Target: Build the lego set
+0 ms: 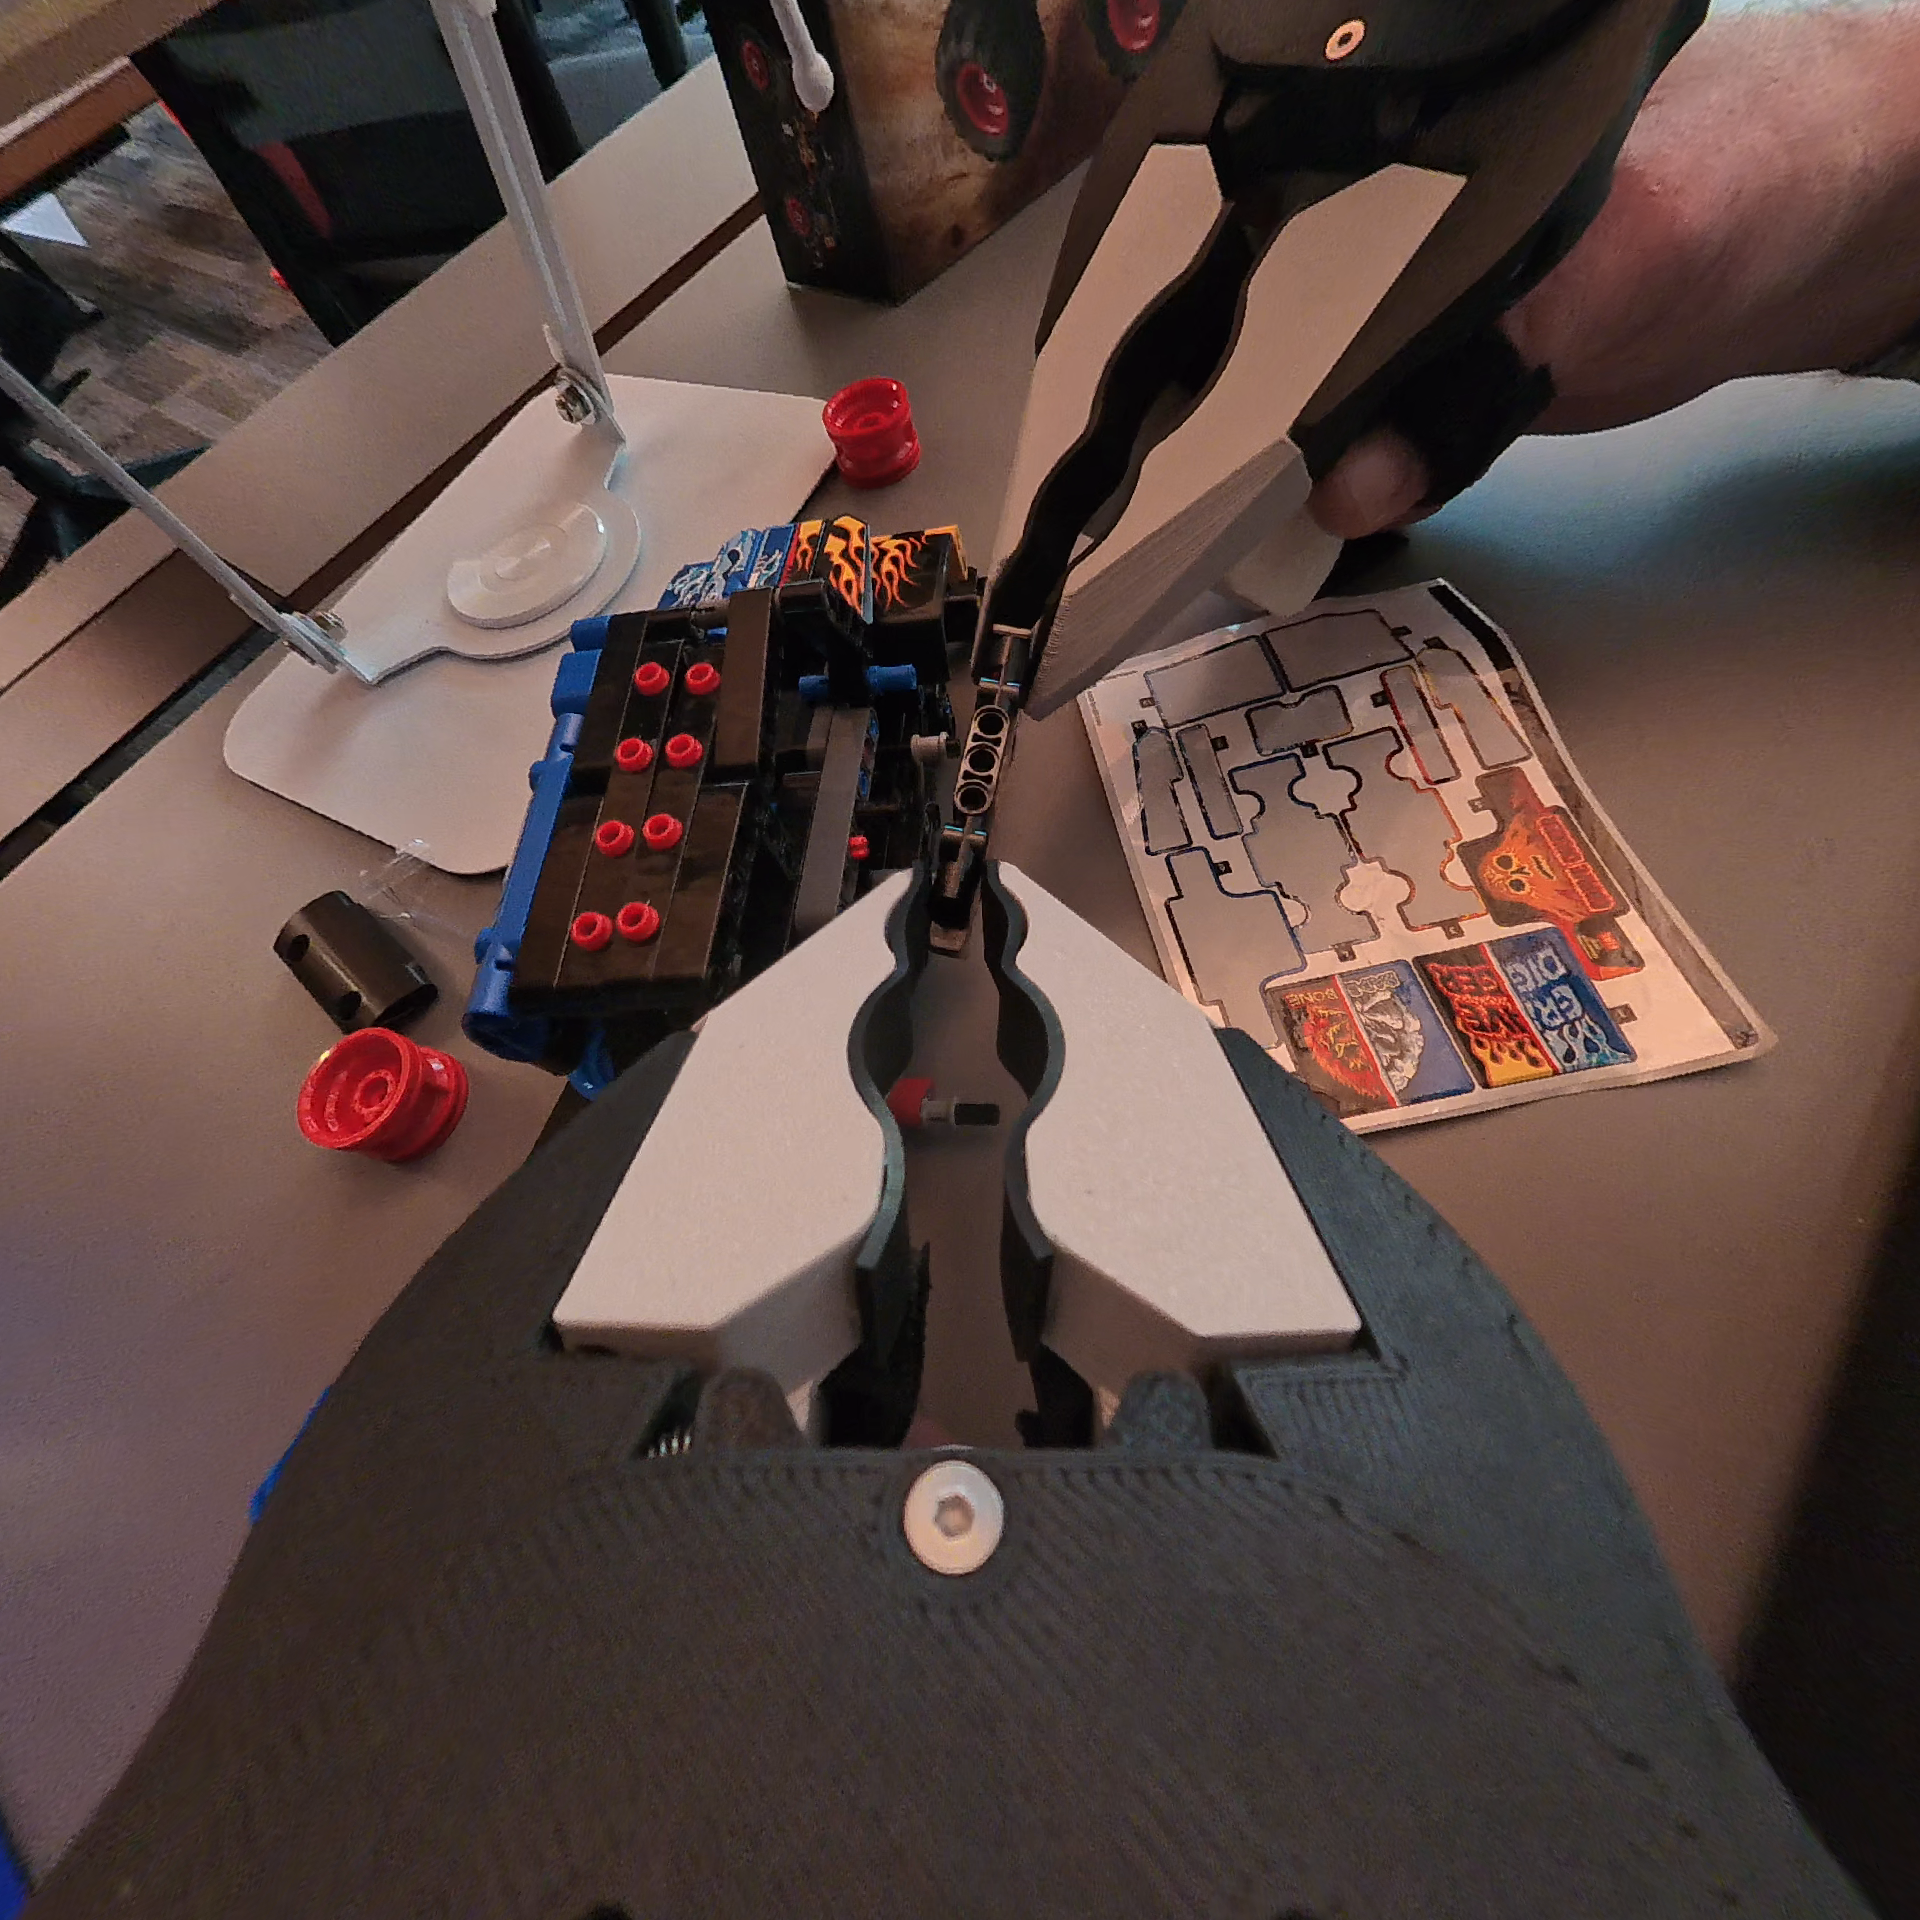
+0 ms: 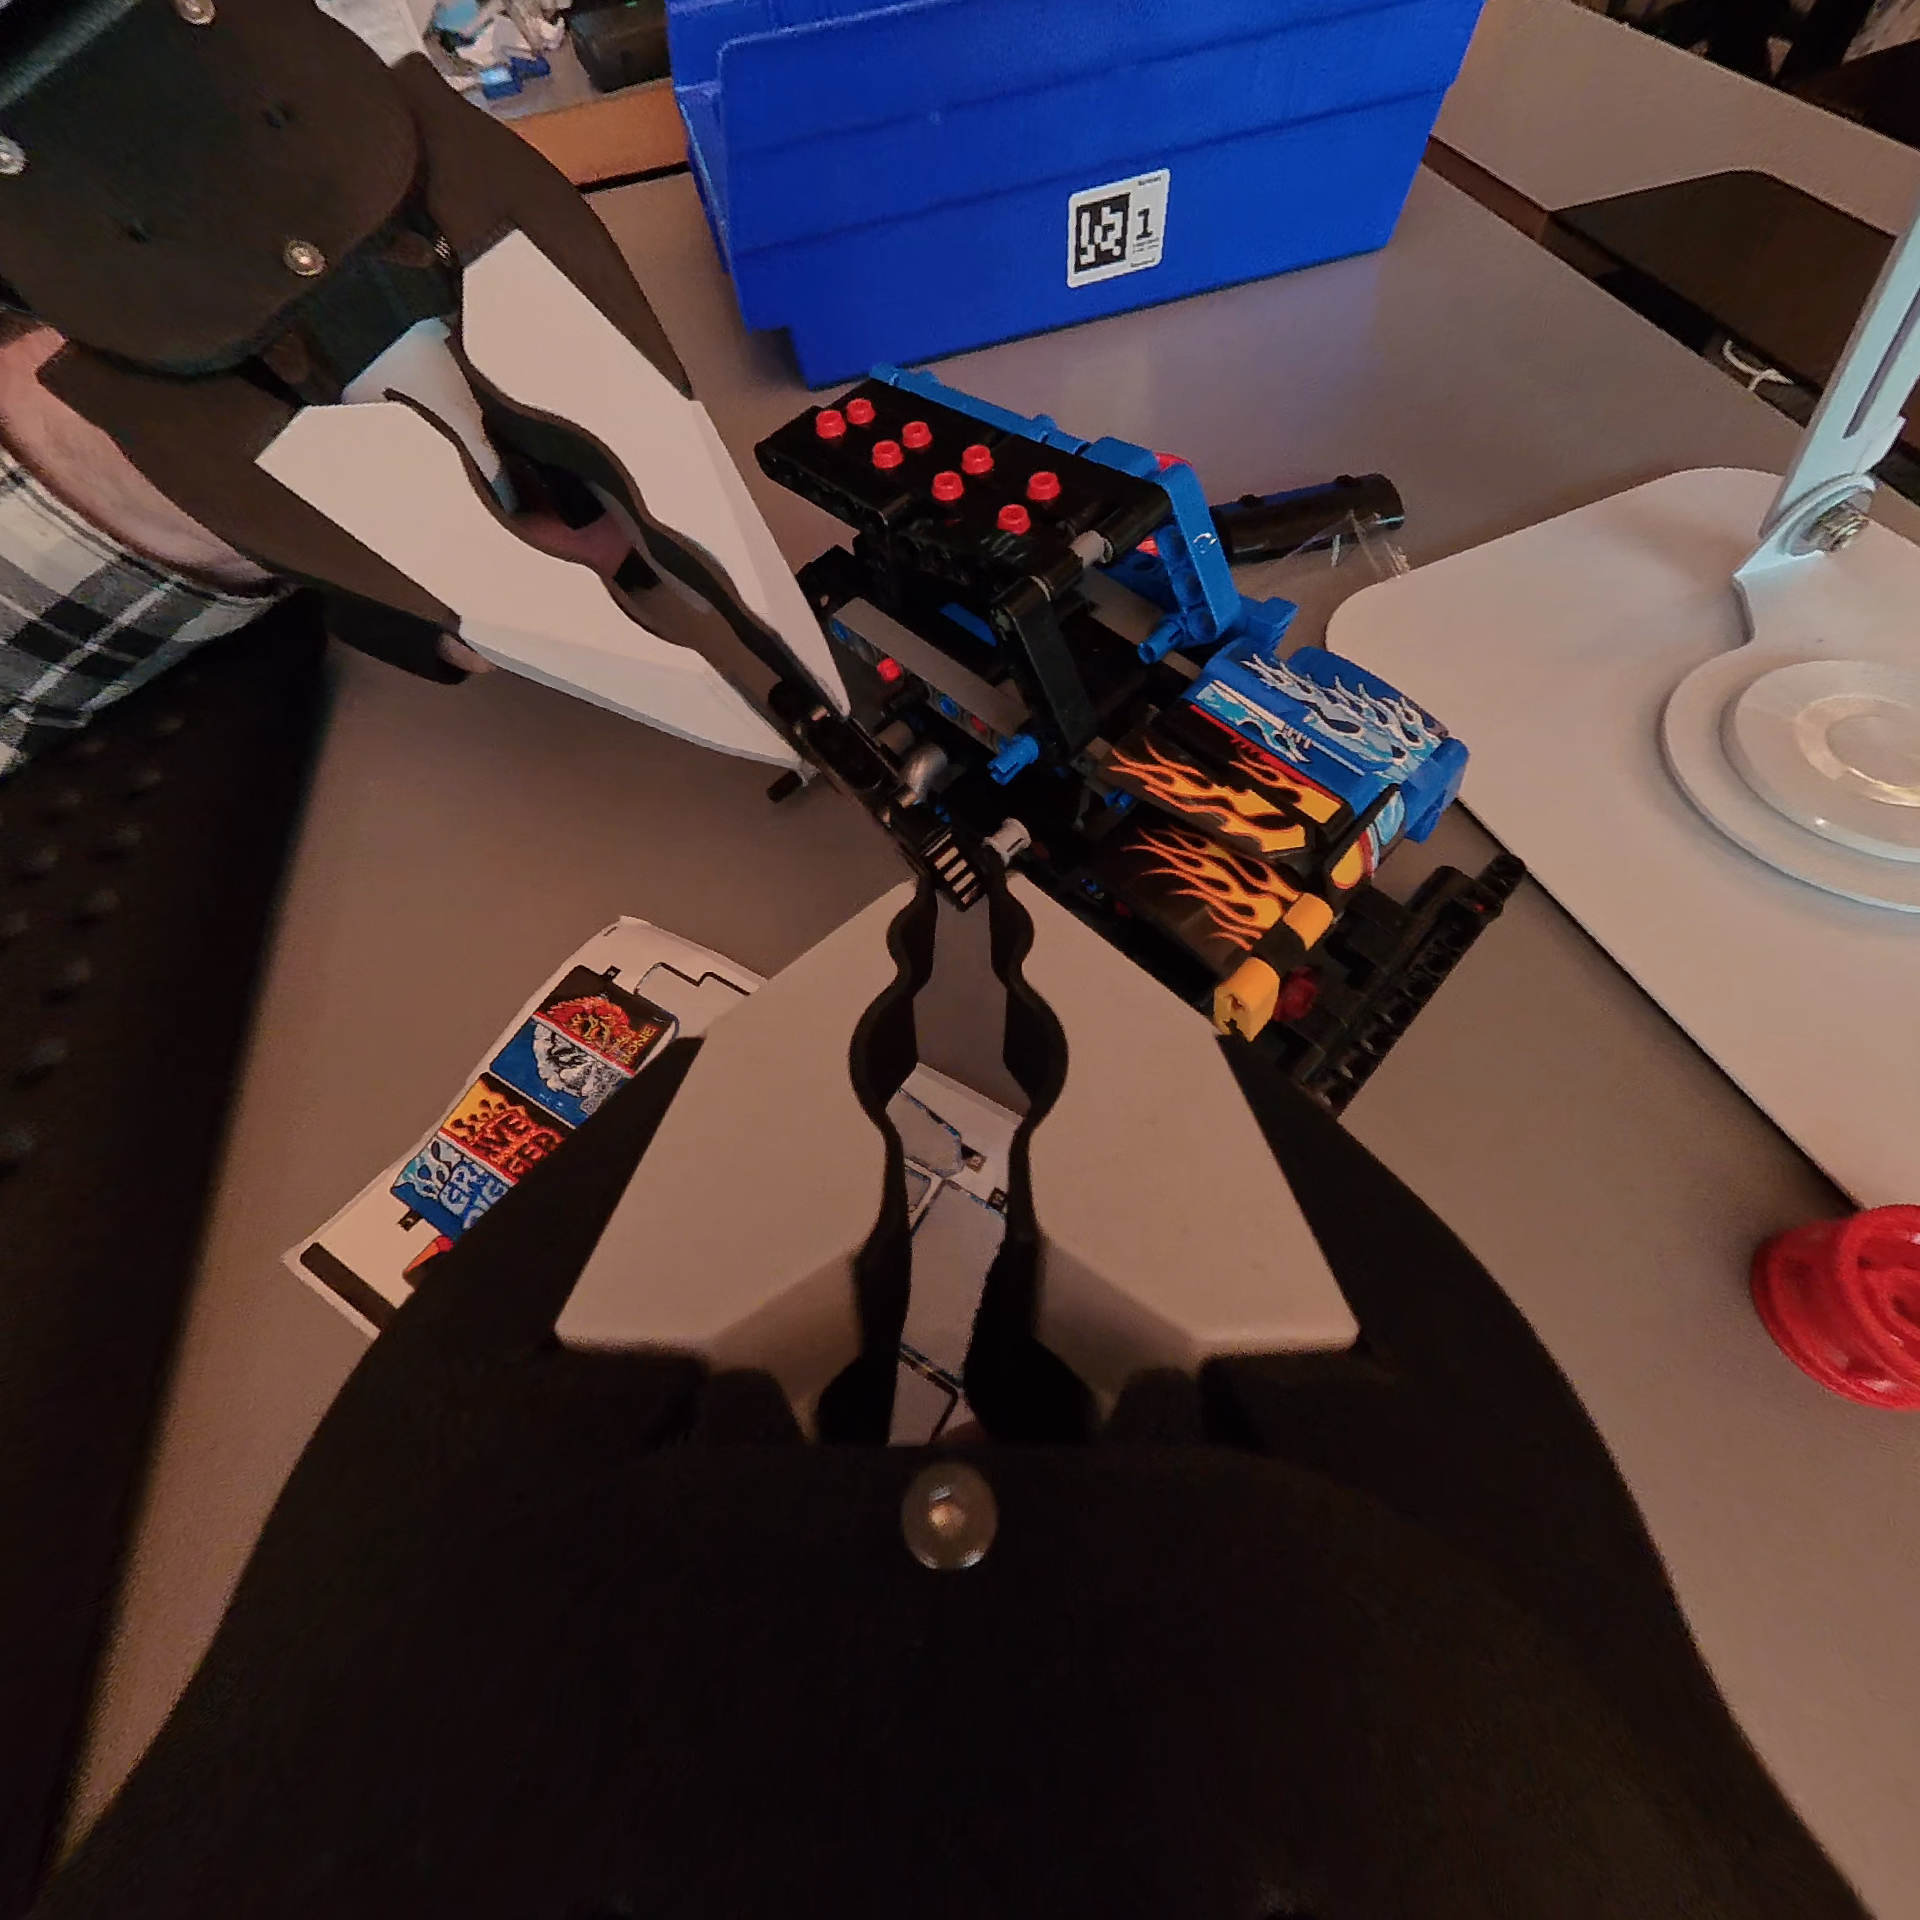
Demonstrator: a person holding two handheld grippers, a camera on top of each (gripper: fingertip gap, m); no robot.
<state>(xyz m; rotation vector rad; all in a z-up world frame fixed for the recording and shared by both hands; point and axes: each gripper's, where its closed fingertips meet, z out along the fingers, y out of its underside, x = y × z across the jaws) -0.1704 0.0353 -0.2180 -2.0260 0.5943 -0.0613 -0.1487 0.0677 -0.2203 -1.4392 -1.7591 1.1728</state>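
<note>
The half-built truck (image 1: 727, 810) lies on its side on the grey surface (image 1: 208, 1351), just ahead of the left claw (image 1: 954, 904) and to its left. A thin dark beam assembly (image 1: 982, 758) sticks out along the model's edge, and both claws meet on it. The left claw is nearly closed, its tips pinching the near end of that beam. The right claw (image 2: 961, 883) comes in from the opposite side, likewise almost shut, its tips clamped on a ribbed black piece at the far end of the same beam.

The model looks light and stiff, hard plastic throughout, but it is held together by friction pins only, so twisting or levering may pop sections apart. The glossy flame panels (image 2: 1226, 831) are probably slippery; the studded black plate and blue frame should give firmer purchase. The slim beam would flex or unseat under side load, so a push along its length seems safer.

Loose red wheel hubs (image 1: 379, 1091) lie left of the left claw, and a sticker sheet (image 1: 1403, 831) lies to its right.
</note>
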